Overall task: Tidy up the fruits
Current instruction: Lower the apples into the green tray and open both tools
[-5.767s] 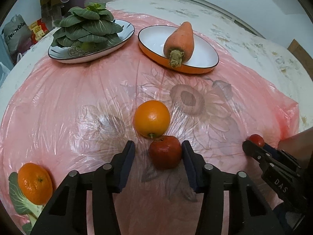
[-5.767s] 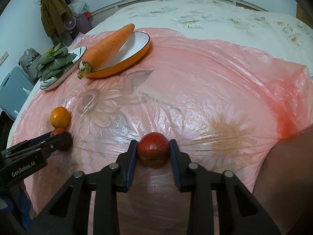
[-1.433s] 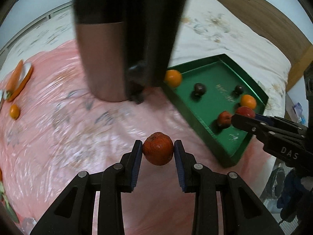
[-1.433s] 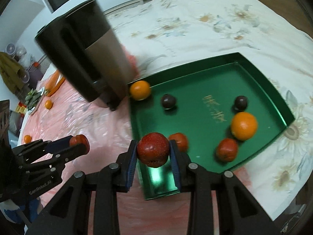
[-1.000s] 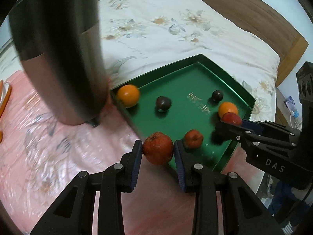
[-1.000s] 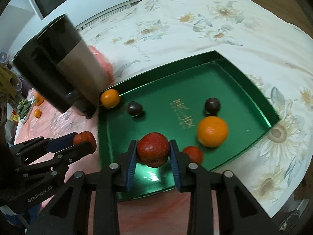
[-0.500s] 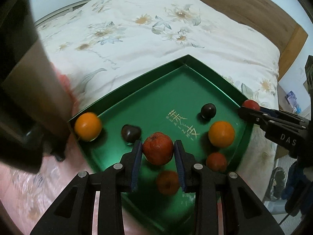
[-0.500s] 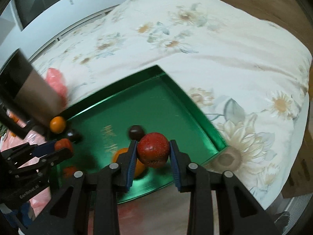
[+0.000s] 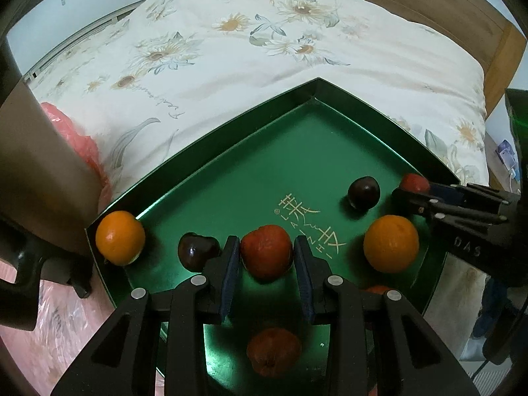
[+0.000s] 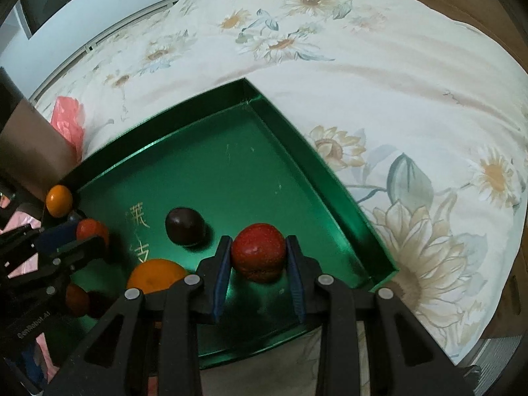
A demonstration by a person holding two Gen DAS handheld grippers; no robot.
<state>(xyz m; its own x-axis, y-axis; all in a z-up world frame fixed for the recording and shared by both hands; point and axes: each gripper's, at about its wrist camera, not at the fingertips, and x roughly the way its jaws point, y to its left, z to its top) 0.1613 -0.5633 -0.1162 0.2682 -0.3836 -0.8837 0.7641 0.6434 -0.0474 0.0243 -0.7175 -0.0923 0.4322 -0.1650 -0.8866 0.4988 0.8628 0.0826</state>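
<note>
My left gripper (image 9: 266,256) is shut on a dull red fruit (image 9: 266,254) and holds it over the green tray (image 9: 231,178). My right gripper (image 10: 258,259) is shut on a brighter red fruit (image 10: 258,256) over the tray's right part (image 10: 316,178). In the tray lie two oranges (image 9: 391,243) (image 9: 120,237), two dark plums (image 9: 363,192) (image 9: 198,251) and a red fruit (image 9: 274,351) below my left gripper. The right gripper shows at the right of the left wrist view (image 9: 412,186); the left gripper shows at the left of the right wrist view (image 10: 90,231).
The tray rests on a floral bedsheet (image 9: 264,49). A dark and steel-coloured appliance (image 9: 36,165) stands at the tray's left edge on pink plastic (image 9: 85,145). A wooden headboard (image 9: 429,3) runs along the far side.
Both grippers carried their red fruits from the pink plastic past the appliance to the tray. In the last half second both moved farther in over the tray and closer to its floor.
</note>
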